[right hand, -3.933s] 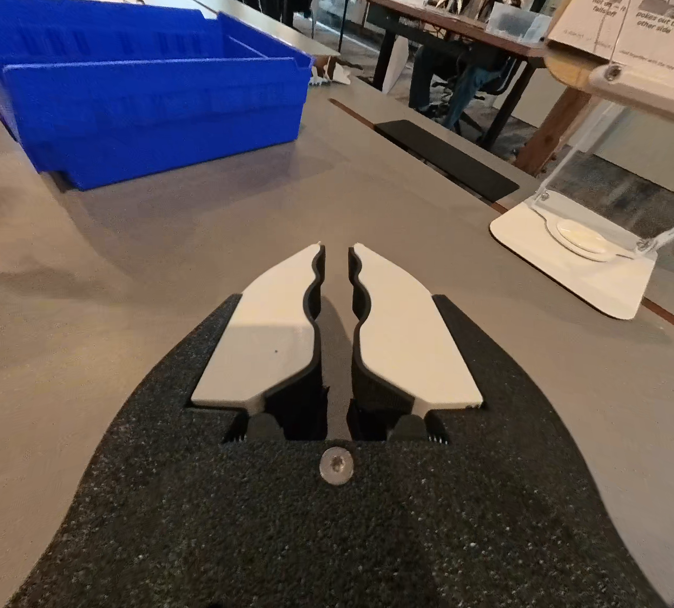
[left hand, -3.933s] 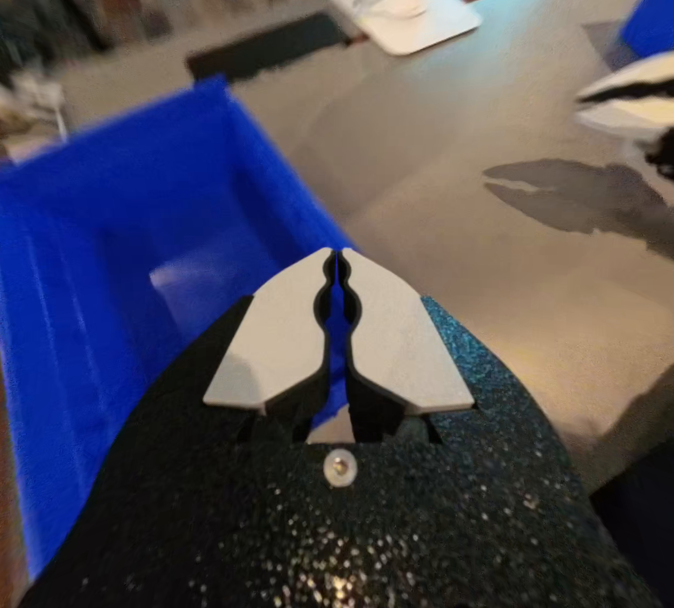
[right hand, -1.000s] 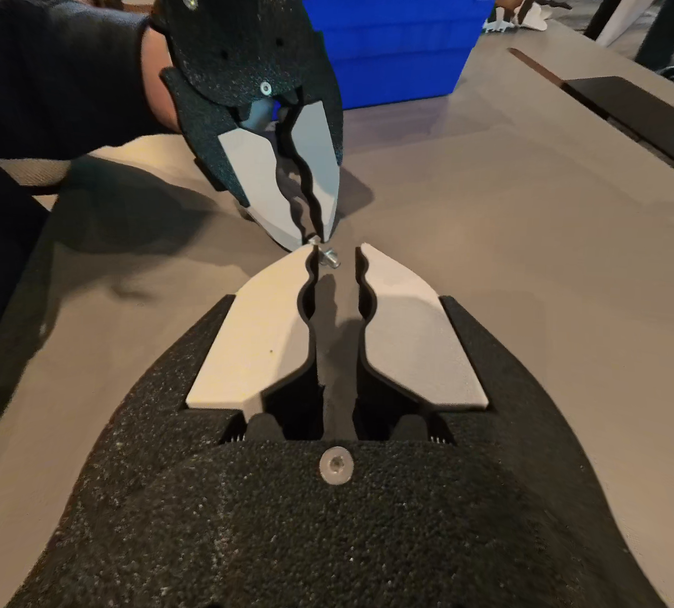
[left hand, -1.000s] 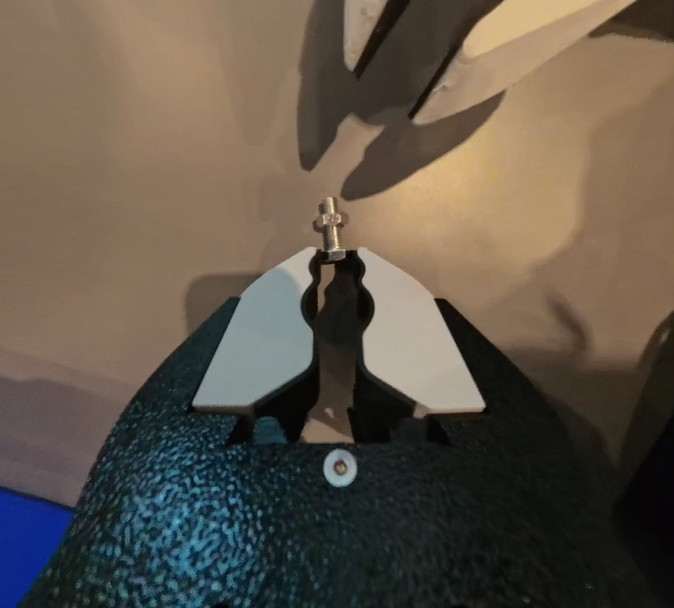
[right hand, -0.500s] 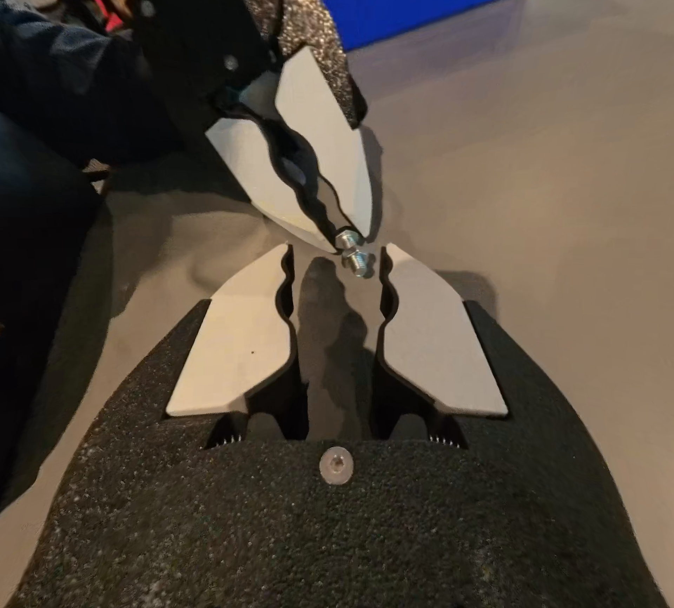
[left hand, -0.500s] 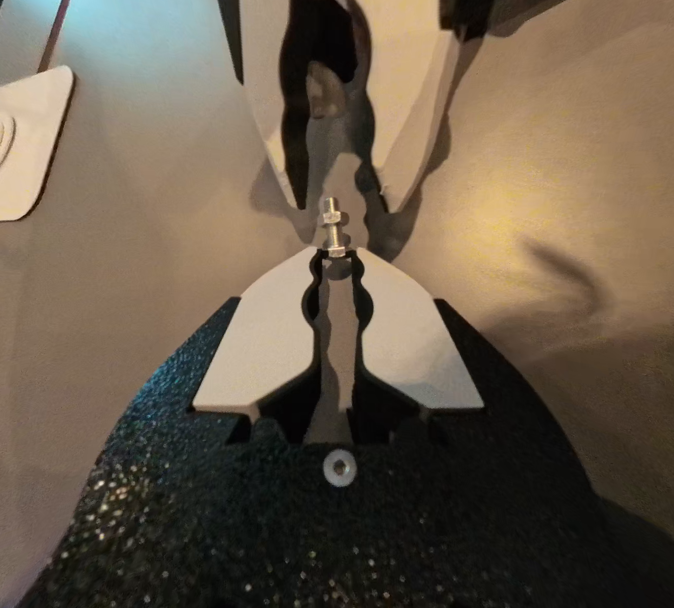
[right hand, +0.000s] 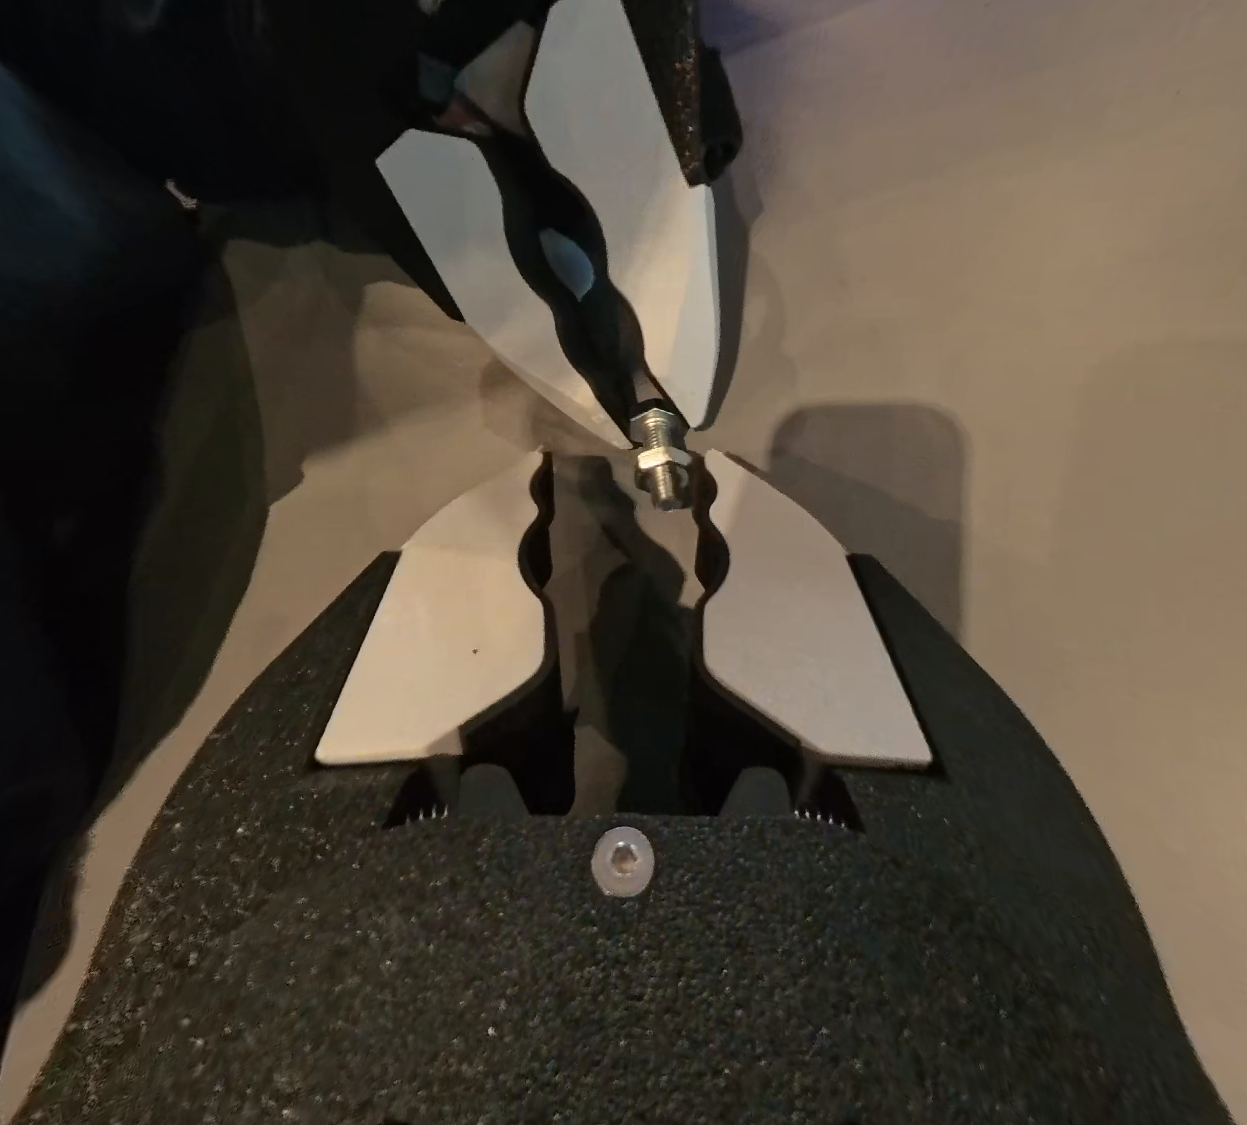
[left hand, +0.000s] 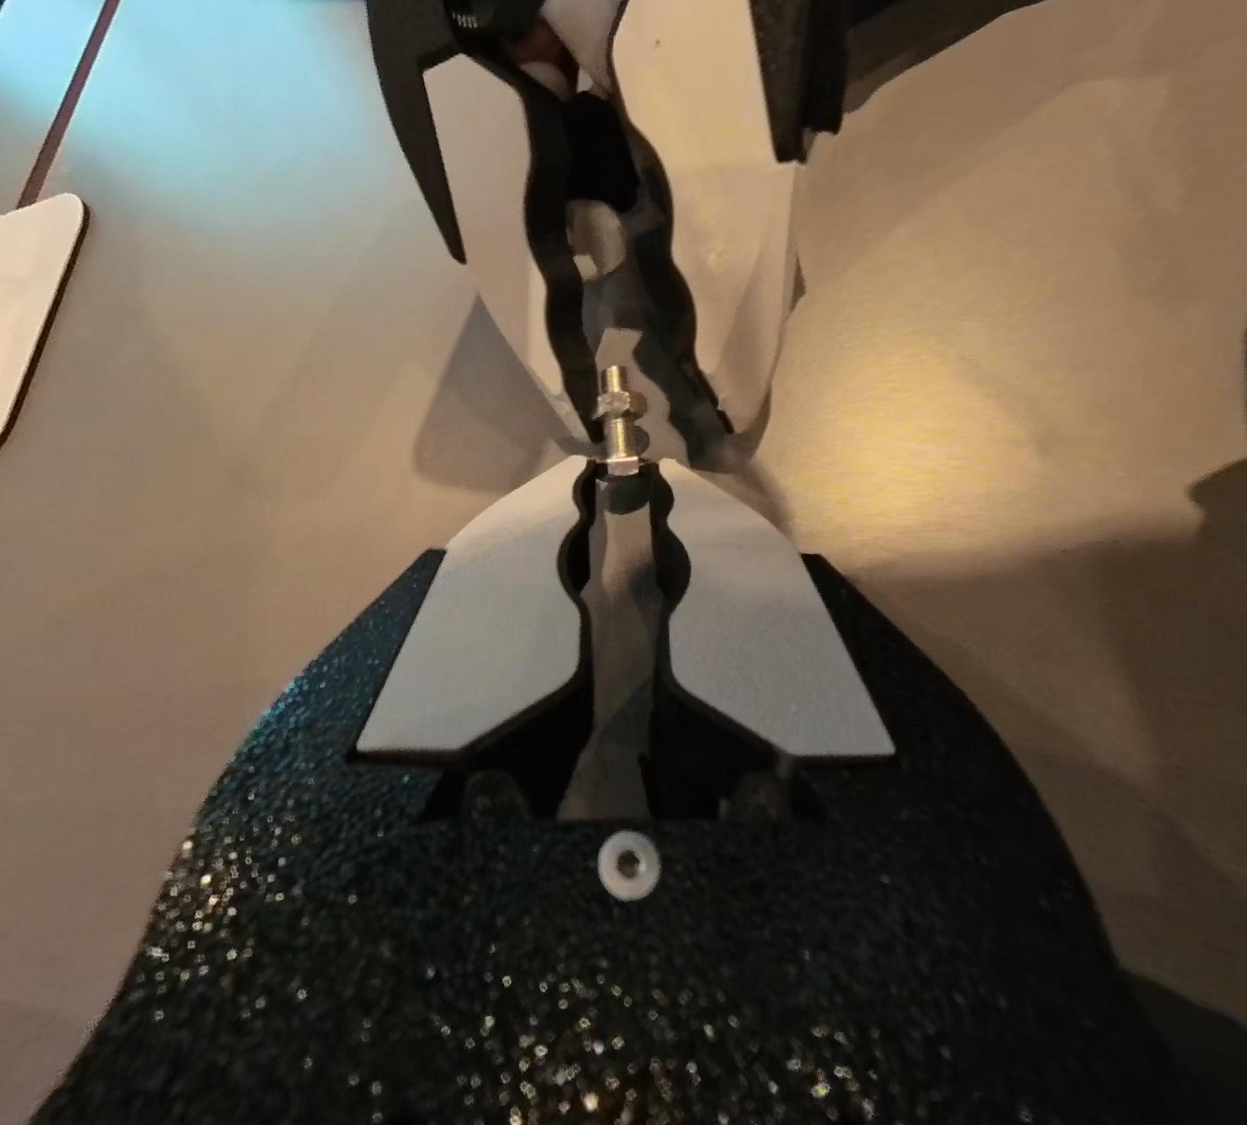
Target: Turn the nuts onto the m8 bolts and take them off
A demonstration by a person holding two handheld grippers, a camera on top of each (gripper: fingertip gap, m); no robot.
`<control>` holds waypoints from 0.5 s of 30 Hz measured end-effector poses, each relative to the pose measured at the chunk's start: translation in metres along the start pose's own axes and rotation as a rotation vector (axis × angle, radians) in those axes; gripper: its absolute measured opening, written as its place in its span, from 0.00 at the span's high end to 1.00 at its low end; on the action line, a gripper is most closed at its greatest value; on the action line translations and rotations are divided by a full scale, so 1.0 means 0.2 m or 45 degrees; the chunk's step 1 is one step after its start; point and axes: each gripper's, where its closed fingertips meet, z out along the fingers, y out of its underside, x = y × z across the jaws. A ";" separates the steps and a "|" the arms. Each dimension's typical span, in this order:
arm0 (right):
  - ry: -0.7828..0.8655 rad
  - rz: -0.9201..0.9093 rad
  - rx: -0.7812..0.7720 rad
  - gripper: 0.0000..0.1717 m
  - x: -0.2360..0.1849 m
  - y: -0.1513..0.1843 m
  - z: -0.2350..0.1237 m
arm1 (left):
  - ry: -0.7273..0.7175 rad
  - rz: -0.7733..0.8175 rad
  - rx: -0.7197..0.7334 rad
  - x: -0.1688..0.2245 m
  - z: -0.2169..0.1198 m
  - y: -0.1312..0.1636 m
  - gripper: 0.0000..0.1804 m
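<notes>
Gripping hex head of threaded steel bolt (left hand: 619,441), left gripper (left hand: 622,473) clamped; right gripper (right hand: 624,463) open around hex nut (right hand: 662,459).

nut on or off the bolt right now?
On. The nut sits partway along the bolt threads, shank end poking past it; left tongs grip the bolt head.

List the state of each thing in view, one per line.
Bolt: head clamped in the left gripper, thread pointing out.
Nut: threaded partway along the bolt.
Right gripper: open, fingers either side of the nut, left pad clear of it.
</notes>
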 end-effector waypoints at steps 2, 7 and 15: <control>-0.001 -0.019 0.021 0.77 -0.01 -0.01 0.00 | 0.006 -0.011 0.001 0.00 0.00 0.00 0.92; -0.050 -0.170 0.208 0.79 -0.09 -0.12 -0.04 | 0.014 -0.012 0.003 0.01 0.00 0.00 0.92; 0.071 -0.067 0.029 0.80 0.01 0.00 -0.05 | 0.032 -0.027 0.003 0.01 0.00 0.00 0.92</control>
